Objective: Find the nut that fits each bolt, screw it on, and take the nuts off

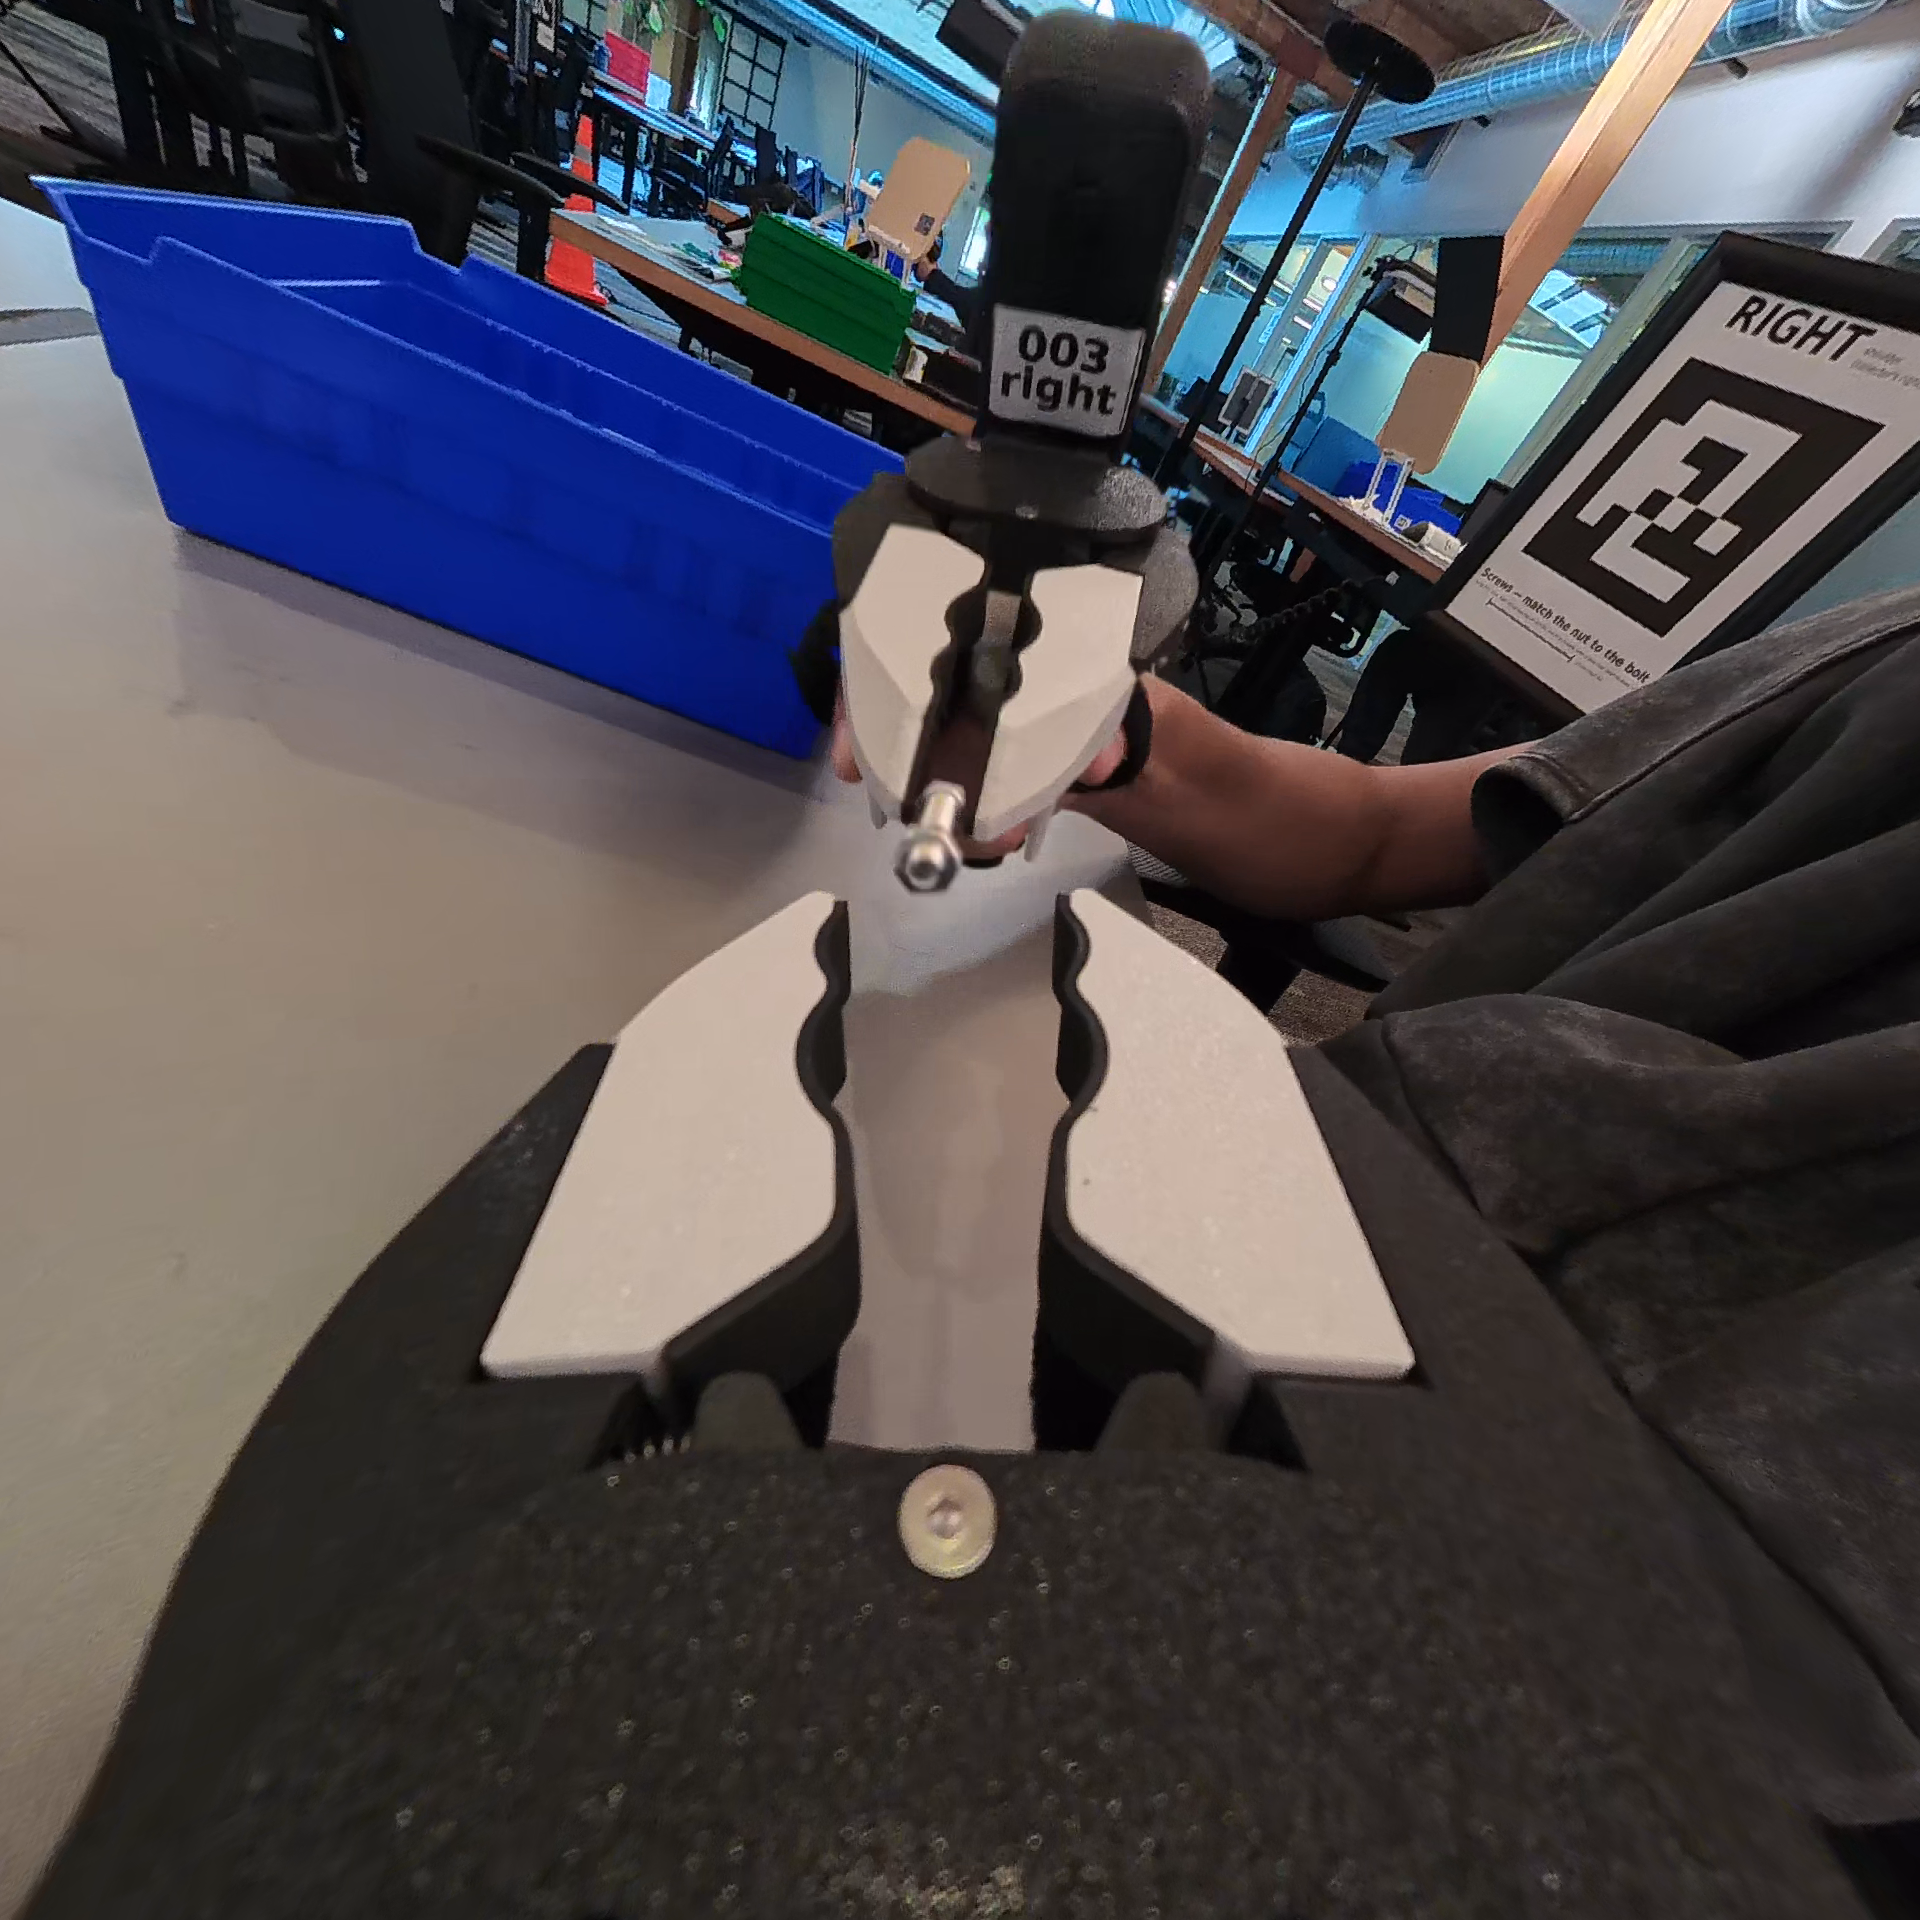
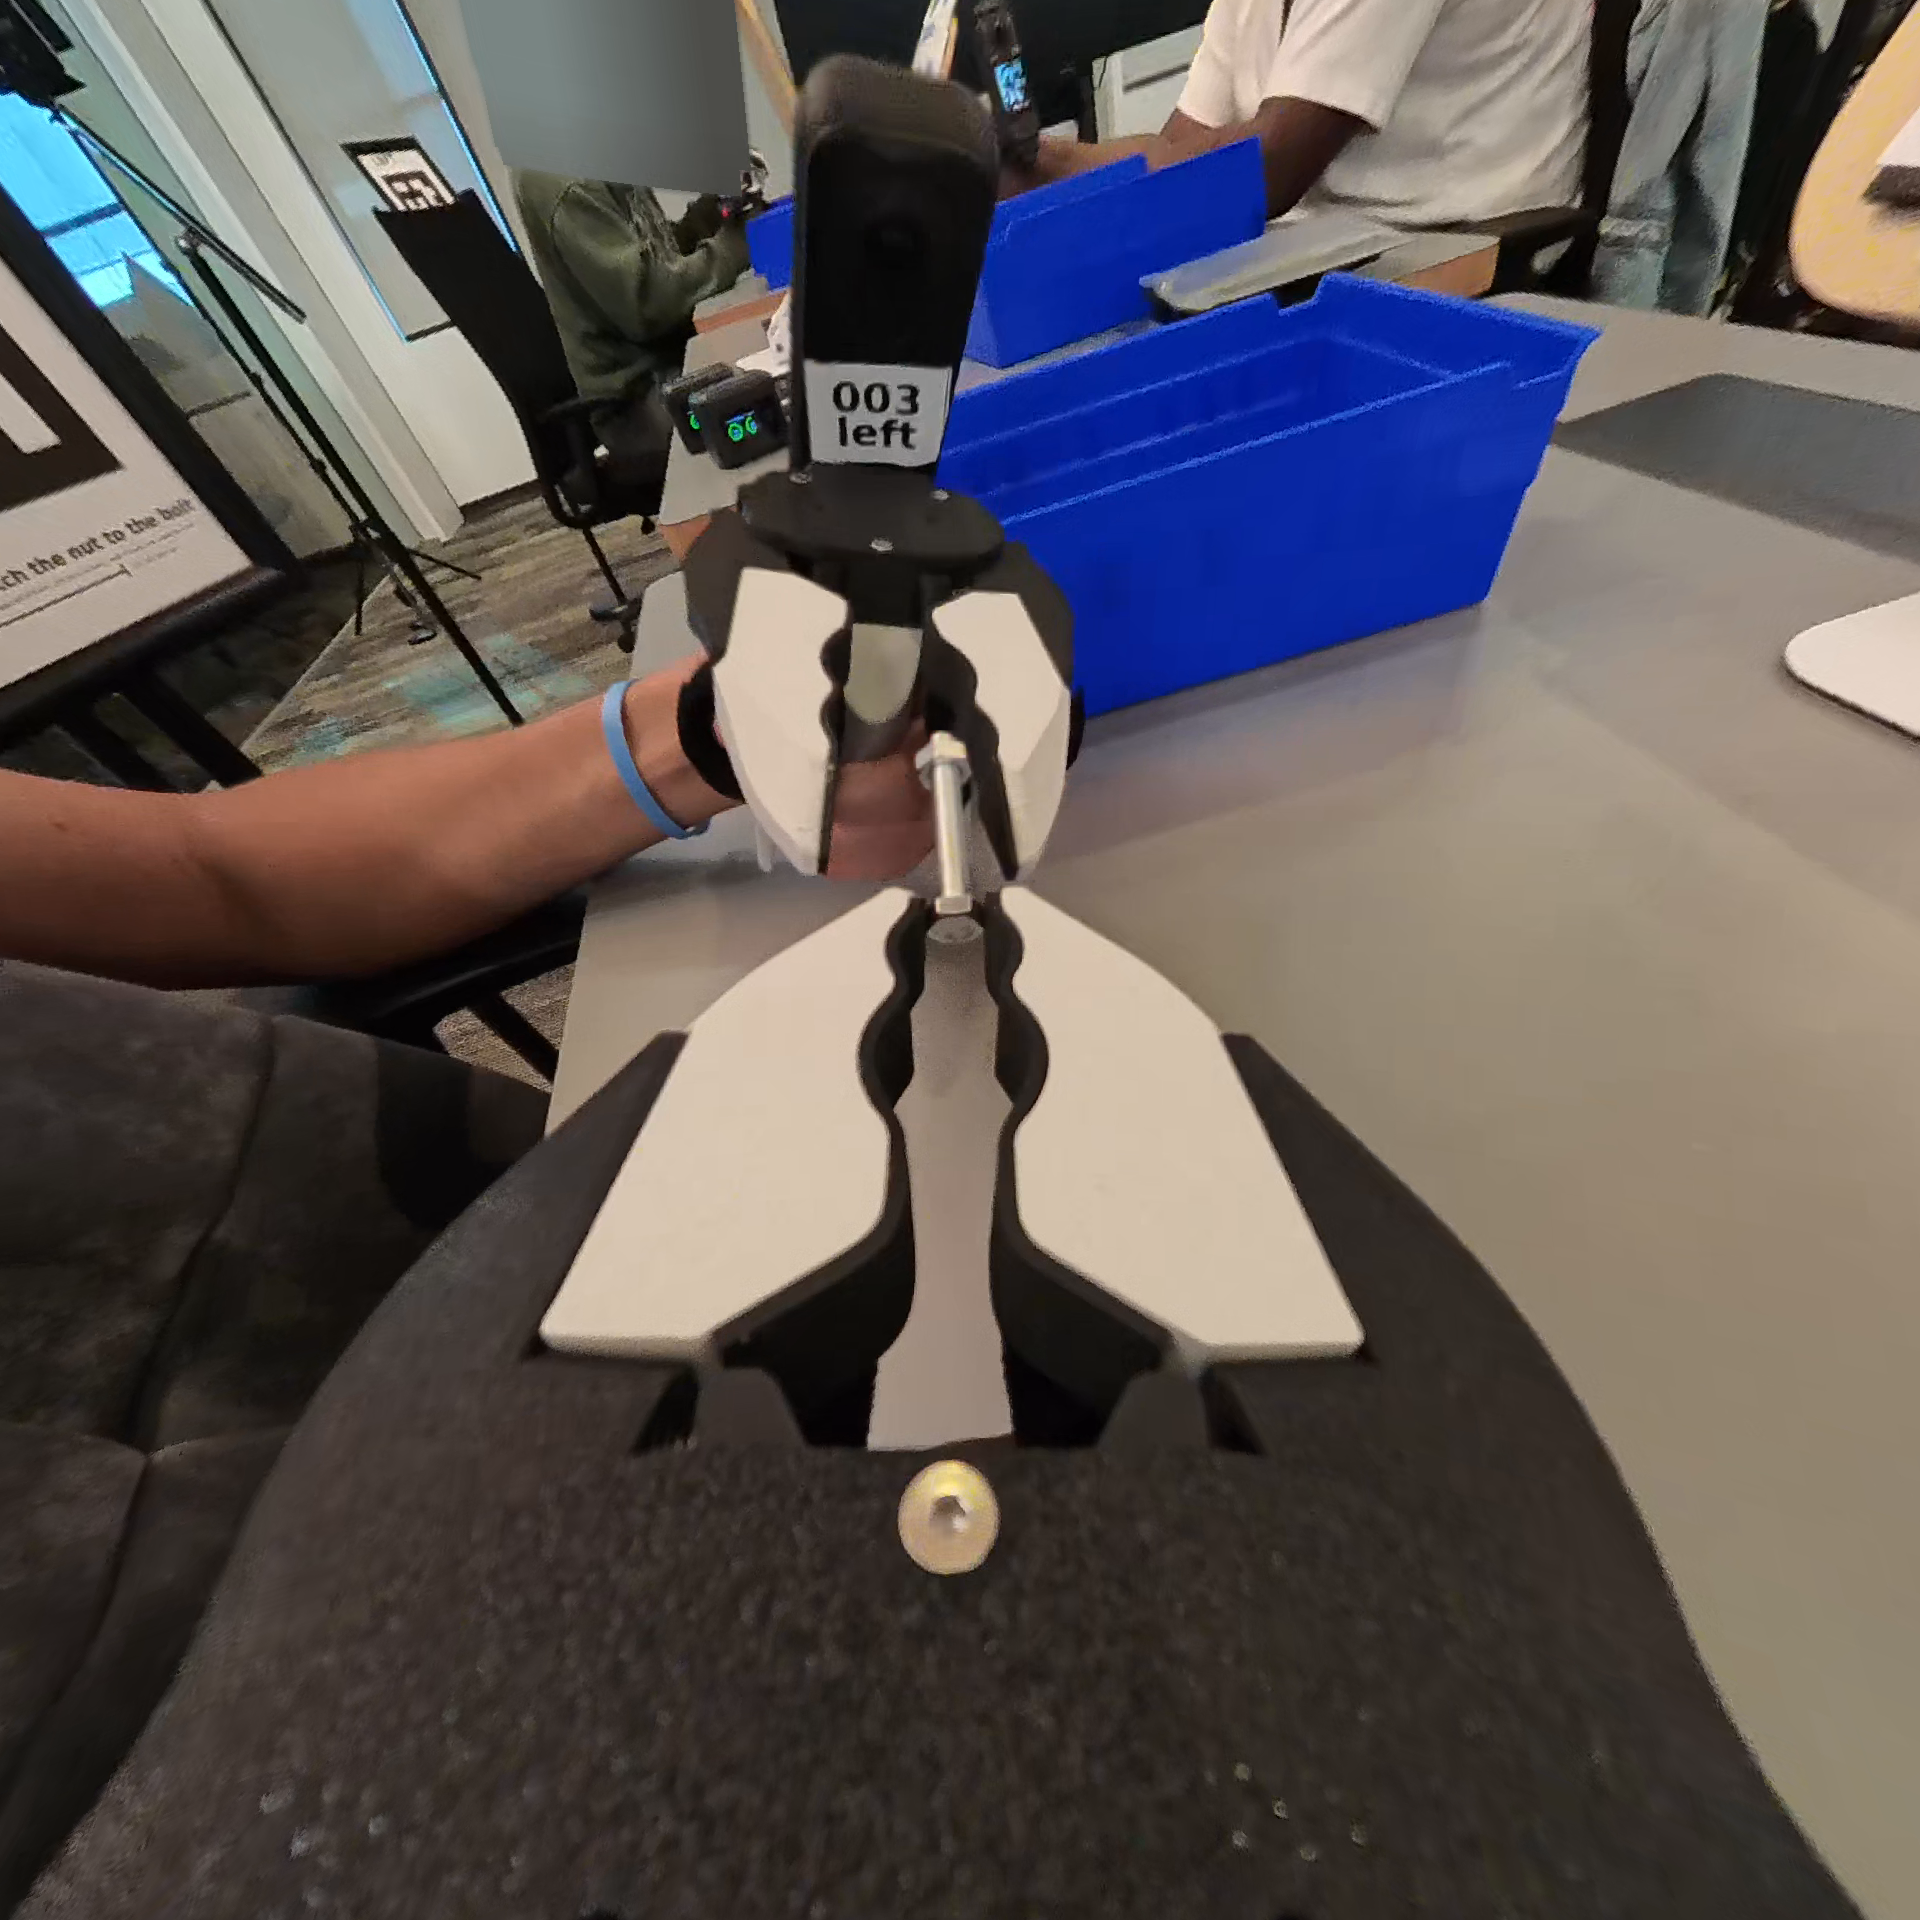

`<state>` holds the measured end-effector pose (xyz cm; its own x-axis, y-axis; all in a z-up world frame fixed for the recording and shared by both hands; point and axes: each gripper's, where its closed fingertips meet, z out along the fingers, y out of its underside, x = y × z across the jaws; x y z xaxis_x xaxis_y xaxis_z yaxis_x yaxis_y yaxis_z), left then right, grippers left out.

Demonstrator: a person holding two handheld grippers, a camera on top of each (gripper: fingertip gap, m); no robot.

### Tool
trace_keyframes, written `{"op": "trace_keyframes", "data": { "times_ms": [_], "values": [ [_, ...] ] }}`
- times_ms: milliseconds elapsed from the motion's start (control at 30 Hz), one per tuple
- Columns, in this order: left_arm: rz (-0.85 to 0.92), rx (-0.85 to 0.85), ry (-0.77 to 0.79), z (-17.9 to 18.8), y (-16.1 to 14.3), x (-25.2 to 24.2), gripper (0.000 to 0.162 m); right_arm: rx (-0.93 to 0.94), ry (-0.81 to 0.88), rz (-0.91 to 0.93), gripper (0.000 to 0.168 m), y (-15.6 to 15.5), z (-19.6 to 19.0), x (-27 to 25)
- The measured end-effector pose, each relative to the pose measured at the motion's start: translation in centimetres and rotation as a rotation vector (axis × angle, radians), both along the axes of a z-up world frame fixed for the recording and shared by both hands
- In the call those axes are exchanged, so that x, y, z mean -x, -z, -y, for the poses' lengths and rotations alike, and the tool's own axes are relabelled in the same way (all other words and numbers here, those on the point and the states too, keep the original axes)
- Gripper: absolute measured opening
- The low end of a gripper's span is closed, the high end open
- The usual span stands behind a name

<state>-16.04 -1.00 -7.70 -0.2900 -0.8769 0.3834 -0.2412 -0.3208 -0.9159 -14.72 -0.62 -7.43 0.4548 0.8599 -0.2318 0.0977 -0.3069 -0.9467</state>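
Observation:
My right gripper [image 2: 951,914] is shut on the head end of a silver bolt [image 2: 948,831]. The bolt points away from it, above the grey table [image 2: 1455,935]. A silver nut [image 2: 938,769] sits near the bolt's far end. My left gripper [image 2: 916,862] faces the right one with its jaws apart, and the bolt's nut end lies between its fingers, close to one dark pad. In the left wrist view my left gripper [image 1: 951,914] is open and empty. Just beyond its tips are the nut [image 1: 920,864] and the bolt [image 1: 940,805], held by the right gripper [image 1: 956,831].
A blue plastic bin [image 1: 468,447] stands on the table behind the grippers; it also shows in the right wrist view [image 2: 1247,488]. A framed black-and-white marker sign [image 1: 1714,488] stands beside the table. A white object [image 2: 1860,665] lies at the far right. People sit at tables behind. The grippers are tip to tip, or close to it. Left tips and right tips are each some 35 cm from the white object [image 2: 1860,665].

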Motion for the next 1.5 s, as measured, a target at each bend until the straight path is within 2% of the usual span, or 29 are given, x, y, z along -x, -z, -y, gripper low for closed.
{"op": "trace_keyframes", "data": {
  "times_ms": [200, 400, 567, 633, 733, 800, 933, 1000, 1200, 1367, 1500],
  "values": [
    [-0.001, -0.003, 0.004, 0.1, 0.0, -0.1, 0.037, 0.074, -0.029, 0.078, 0.011, 3.7, 0.3, 0.8],
    [-0.004, -0.004, 0.005, 0.1, 0.1, 0.0, 0.037, 0.022, 0.01, 0.014, 0.011, 0.5, -0.3, 0.0],
    [0.004, -0.004, 0.004, 0.1, -0.2, 0.0, 0.037, 0.08, -0.016, 0.101, 0.011, 4.1, 0.1, 1.0],
    [0.001, -0.008, -0.004, 0.0, -0.1, 0.0, 0.037, 0.069, -0.028, 0.08, 0.011, 3.4, 0.4, 1.1],
    [-0.001, -0.002, 0.0, 0.0, 0.0, 0.0, 0.037, 0.02, -0.007, 0.008, 0.011, 0.2, 0.2, 0.3],
    [0.0, -0.004, 0.002, 0.1, -0.1, 0.0, 0.037, 0.009, 0.014, 0.004, 0.011, -0.2, -0.2, -0.2],
    [0.01, 0.004, 0.012, 0.3, -0.3, -0.1, 0.039, 0.088, -0.012, 0.075, 0.011, 3.6, -0.1, 0.7],
    [0.024, 0.011, 0.008, 0.3, -0.4, -0.1, 0.038, 0.092, -0.027, 0.091, 0.011, 4.1, 0.3, 1.2],
    [0.077, 0.036, -0.087, -1.6, -0.8, -0.1, 0.038, 0.051, -0.017, 0.088, 0.011, 2.3, 0.5, 0.6],
    [0.092, -0.003, -0.246, -3.6, -0.3, -0.5, 0.038, 0.053, 0.015, 0.108, 0.011, 1.9, 0.4, -0.4],
    [0.078, -0.079, -0.441, -5.9, 0.5, -0.4, 0.039, -0.036, 0.151, 0.11, 0.011, -3.9, 0.2, -5.3]
  ]
}}
